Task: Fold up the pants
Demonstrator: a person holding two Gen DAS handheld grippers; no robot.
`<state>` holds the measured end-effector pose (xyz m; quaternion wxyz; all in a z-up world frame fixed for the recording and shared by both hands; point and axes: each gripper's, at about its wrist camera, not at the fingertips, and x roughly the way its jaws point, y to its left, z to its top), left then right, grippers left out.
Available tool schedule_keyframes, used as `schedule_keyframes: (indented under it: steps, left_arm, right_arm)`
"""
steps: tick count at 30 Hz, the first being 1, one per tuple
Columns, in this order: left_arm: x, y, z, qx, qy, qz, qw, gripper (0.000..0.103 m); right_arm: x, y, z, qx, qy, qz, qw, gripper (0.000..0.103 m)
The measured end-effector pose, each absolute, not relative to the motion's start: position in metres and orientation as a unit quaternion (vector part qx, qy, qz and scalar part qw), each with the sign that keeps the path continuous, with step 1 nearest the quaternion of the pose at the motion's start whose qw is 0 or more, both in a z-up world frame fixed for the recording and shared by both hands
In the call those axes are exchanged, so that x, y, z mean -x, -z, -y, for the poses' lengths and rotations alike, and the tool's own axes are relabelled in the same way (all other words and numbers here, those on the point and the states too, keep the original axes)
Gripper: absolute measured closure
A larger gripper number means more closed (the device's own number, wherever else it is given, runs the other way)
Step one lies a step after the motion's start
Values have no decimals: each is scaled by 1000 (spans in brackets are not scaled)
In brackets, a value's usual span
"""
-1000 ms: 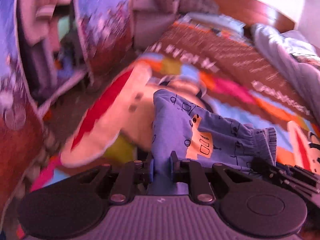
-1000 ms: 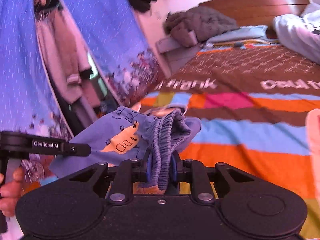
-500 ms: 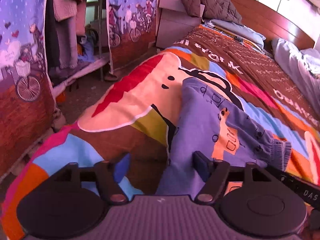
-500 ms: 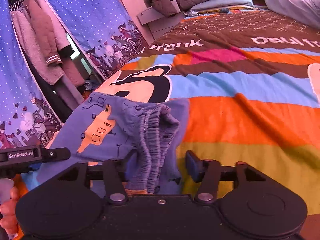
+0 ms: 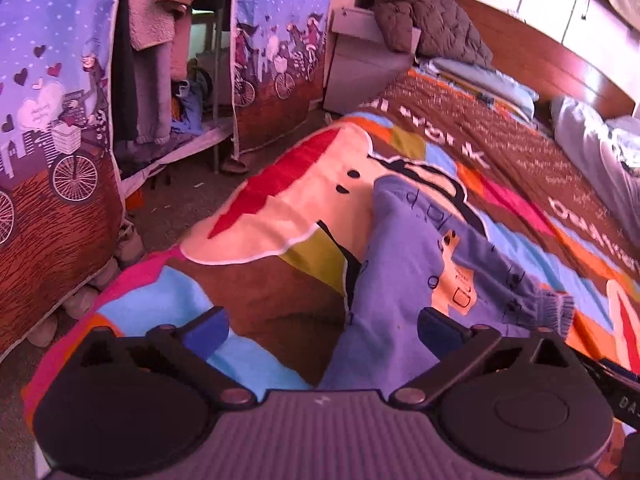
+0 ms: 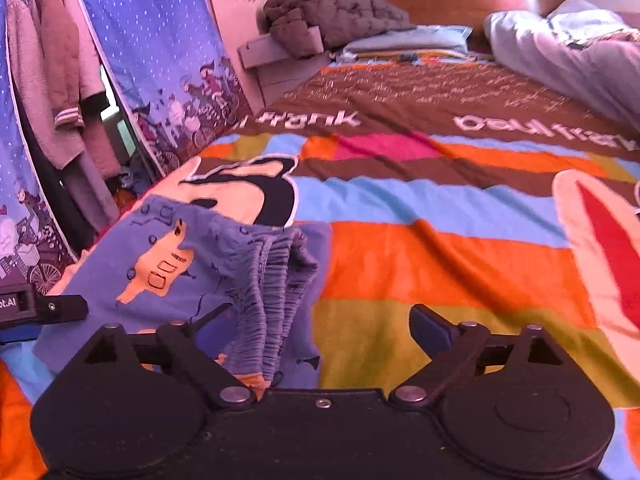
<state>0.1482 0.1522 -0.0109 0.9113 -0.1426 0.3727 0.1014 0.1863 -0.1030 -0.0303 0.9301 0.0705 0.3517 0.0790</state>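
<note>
In the left wrist view, the fabric wardrobe (image 5: 60, 128) at the upper left stands open, and inside it hang a pink fleece garment (image 5: 160, 20) and other clothes. Behind it, at the top centre, a grey nightstand (image 5: 360, 68) carries a dark quilted jacket (image 5: 424, 28). The pants (image 5: 416, 264) lie in the centre-right of the frame on the colourful bedspread (image 5: 260, 220); they are blue with small drawn shapes and an orange patch, folded in a long strip, with the ribbed cuff (image 5: 554, 312) at the right. The left gripper (image 5: 322, 328) is spread wide at the bottom and holds nothing; the cloth lies between its fingers (image 5: 208, 326) but they do not press it. One second ago this claw was pinched on the fabric and the pants were lifted; half a second ago it was already released.

In the right wrist view, the same wardrobe fills the left side with hanging coats (image 6: 52, 80). The pants (image 6: 168, 256) are in the lower left, flat on the bedspread (image 6: 440, 248), and the gathered elastic waistband (image 6: 276, 292) stands up in a bunch near the bottom centre. The right gripper (image 6: 320, 324) is also wide apart and free; the waistband sits just beside its left finger. One second ago it clamped this waistband. A part of the other tool (image 6: 44, 308) shows at the left edge
</note>
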Motion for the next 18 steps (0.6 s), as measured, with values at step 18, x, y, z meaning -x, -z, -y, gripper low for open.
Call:
schedule_keyframes:
  steps: [18]
  left_arm:
    - [-55,-49,-126,107,-88,-296,945,0]
  right_arm:
    - [-77,-50,105,-52,-77,-237,967,1]
